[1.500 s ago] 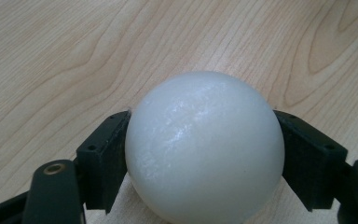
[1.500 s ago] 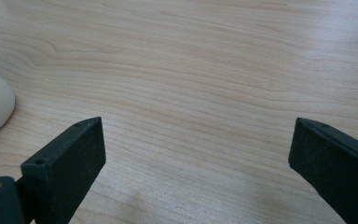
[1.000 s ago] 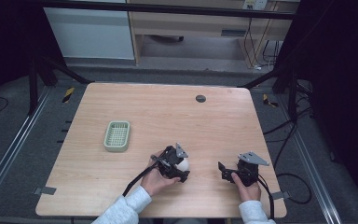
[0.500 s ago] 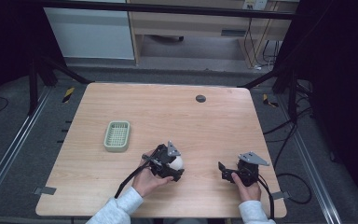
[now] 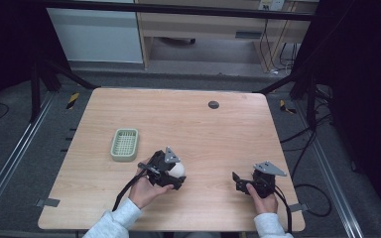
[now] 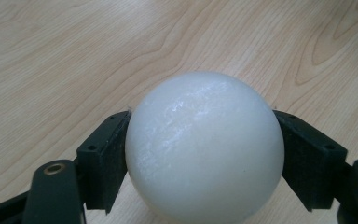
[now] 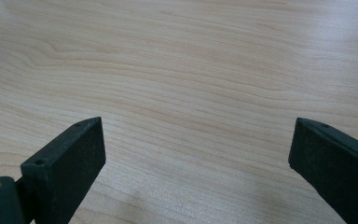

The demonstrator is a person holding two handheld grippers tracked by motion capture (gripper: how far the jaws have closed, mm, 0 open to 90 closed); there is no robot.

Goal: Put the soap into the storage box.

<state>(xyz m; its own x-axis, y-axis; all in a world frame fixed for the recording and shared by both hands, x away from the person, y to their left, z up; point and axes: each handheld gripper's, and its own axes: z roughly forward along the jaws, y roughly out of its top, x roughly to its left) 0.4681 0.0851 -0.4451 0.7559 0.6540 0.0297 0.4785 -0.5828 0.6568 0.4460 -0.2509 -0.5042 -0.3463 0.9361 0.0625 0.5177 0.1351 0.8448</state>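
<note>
A white ball sits clamped between the two black jaws of my left gripper. From above, that ball and the left gripper lie near the table's front, left of centre, held by a hand in a light sleeve. My right gripper rests at the front right, pointing left, open. In the right gripper view its jaws stand wide apart over bare wood with nothing between them.
A pale green slotted basket stands on the wooden table, left of the ball. A small dark round disc lies near the far edge. Cables trail off the front and right side.
The left gripper with the ball has shifted slightly leftward, toward the basket. The right gripper has stayed in place.
</note>
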